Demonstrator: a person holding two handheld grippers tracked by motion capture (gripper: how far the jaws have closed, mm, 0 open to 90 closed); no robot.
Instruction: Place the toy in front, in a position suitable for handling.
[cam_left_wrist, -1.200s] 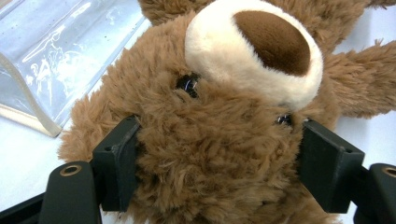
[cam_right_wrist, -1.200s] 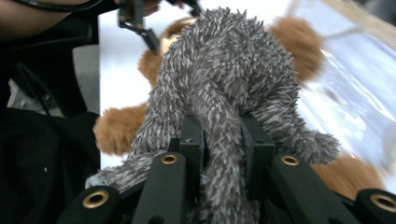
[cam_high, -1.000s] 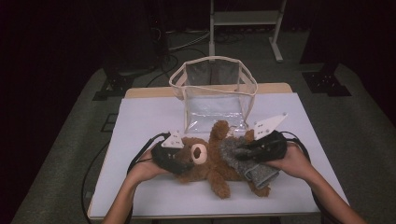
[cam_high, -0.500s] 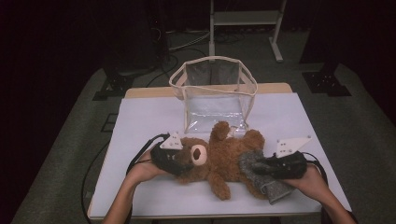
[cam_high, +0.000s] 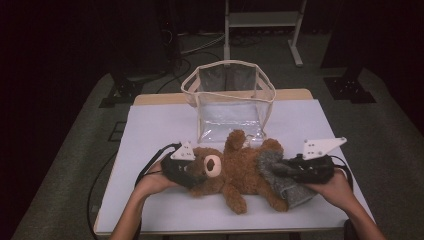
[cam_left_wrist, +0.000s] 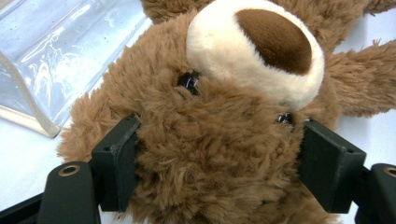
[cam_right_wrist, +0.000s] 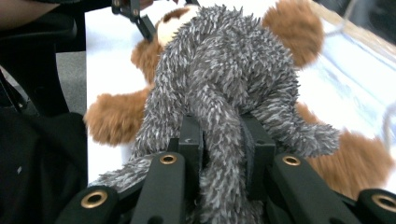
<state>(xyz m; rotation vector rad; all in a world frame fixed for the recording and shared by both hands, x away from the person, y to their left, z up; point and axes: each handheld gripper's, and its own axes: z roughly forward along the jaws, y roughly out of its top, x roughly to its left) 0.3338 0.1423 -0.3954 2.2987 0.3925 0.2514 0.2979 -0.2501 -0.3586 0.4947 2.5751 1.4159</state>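
The brown teddy bear (cam_high: 235, 170) lies on its back on the white counter (cam_high: 150, 125), just in front of the clear plastic bag (cam_high: 227, 100). The left gripper (cam_left_wrist: 219, 172) has its jaws spread wide around the bear's head, both pads pressed into the fur below the cream muzzle (cam_left_wrist: 254, 46). The right gripper (cam_right_wrist: 224, 158) has its jaws nearly together, pinching a fold of the grey fuzzy garment (cam_right_wrist: 224, 84) that covers the bear's lower body and legs. The step in hand appears to be drawing this garment along the legs. For a clean result, the left gripper should keep the head pinned flat to the counter, while the right gripper pulls in line with the body, low and steady, so the fabric slides without bunching or lifting the bear.
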